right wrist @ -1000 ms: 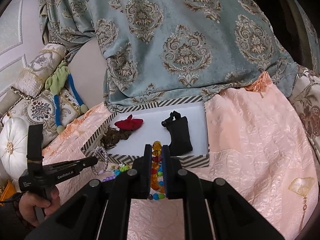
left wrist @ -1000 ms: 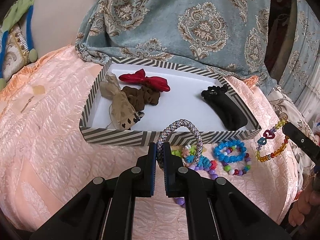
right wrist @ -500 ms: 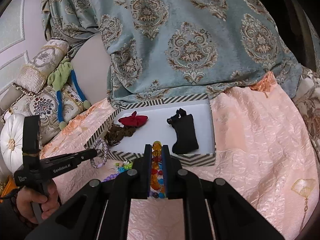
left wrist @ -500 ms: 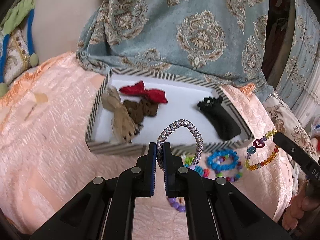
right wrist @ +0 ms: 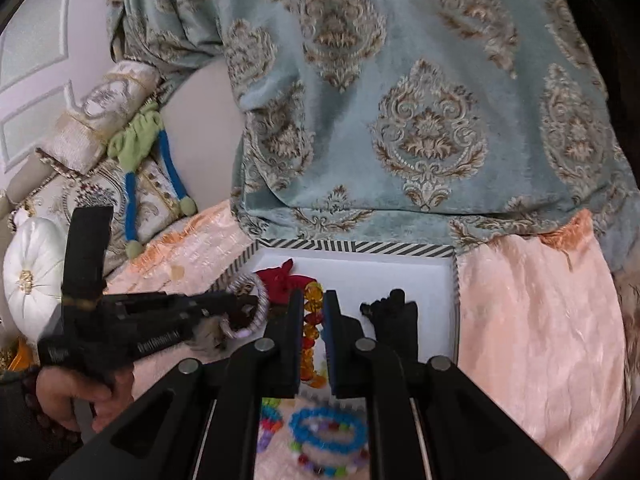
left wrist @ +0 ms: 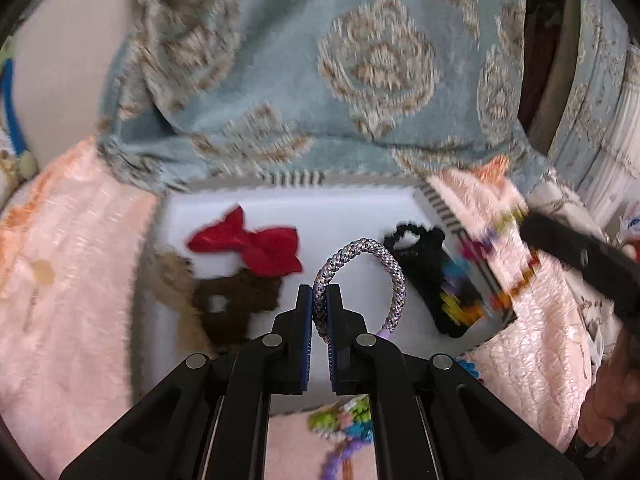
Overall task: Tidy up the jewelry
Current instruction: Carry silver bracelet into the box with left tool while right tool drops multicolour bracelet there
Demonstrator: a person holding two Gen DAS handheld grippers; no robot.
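My left gripper [left wrist: 319, 298] is shut on a silver-purple braided bracelet [left wrist: 376, 258] and holds it above the white floor of the striped box [left wrist: 296, 178]. In the right wrist view the left gripper [right wrist: 244, 304] reaches over the box's left side with the bracelet [right wrist: 260, 300]. My right gripper [right wrist: 313, 300] is shut on an amber and multicoloured bead bracelet [right wrist: 312, 312] over the front of the box [right wrist: 360, 246]. The bead bracelet shows blurred in the left wrist view [left wrist: 476, 276]. The box holds a red bow [left wrist: 248, 244], brown bows [left wrist: 236, 304] and a black hair tie [left wrist: 424, 264].
Several bead bracelets lie on the peach bedspread in front of the box: blue [right wrist: 328, 432] and green-purple [left wrist: 348, 424]. A patterned blue blanket [right wrist: 400, 100] hangs behind the box. Cushions [right wrist: 100, 152] are stacked at far left.
Both grippers moved forward with their bracelets, from in front of the box to over it. The left wrist view is motion-blurred now.
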